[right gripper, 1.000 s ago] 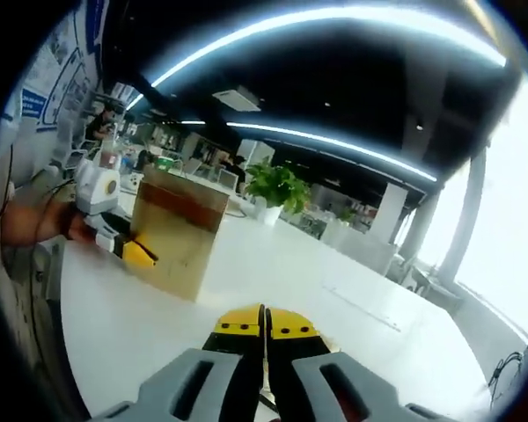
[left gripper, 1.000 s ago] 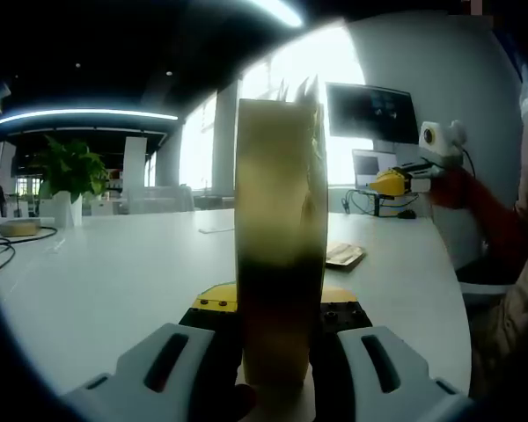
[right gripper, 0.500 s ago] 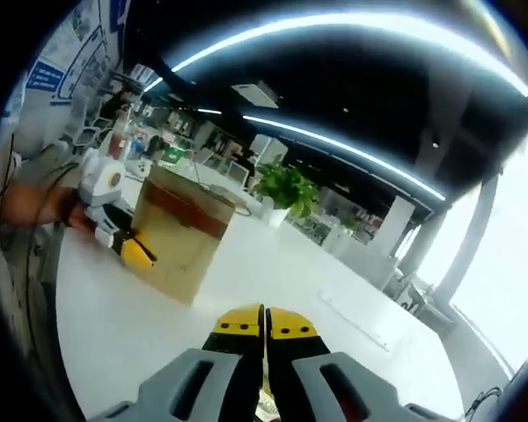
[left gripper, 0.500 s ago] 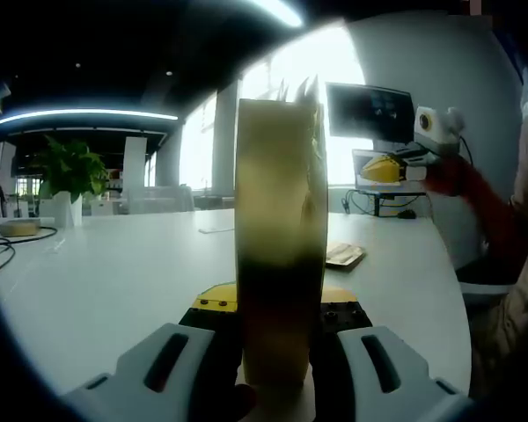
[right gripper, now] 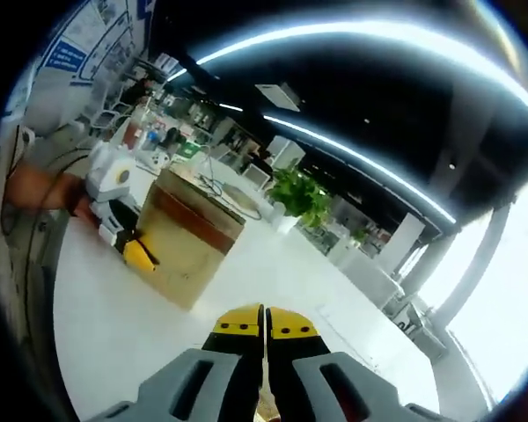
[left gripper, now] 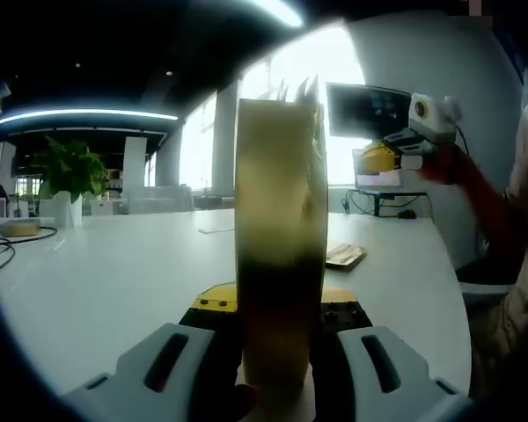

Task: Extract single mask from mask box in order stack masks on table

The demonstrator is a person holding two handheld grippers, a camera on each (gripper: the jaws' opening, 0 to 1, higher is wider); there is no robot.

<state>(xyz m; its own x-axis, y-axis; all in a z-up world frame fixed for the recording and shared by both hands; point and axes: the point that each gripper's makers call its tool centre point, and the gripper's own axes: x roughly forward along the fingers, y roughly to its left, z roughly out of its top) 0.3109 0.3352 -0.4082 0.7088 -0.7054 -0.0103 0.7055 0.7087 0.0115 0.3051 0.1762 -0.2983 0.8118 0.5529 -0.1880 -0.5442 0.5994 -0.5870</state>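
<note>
- Clamping the mask box (left gripper: 280,264) upright on the white table (left gripper: 106,272), the left gripper (left gripper: 277,327) grasps it.
- Right gripper (right gripper: 265,327), jaws pressed together, box at 10 o'clock.

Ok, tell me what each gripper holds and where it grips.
The left gripper clamps the mask box by its lower sides. The right gripper is shut; whether it pinches anything cannot be told.
</note>
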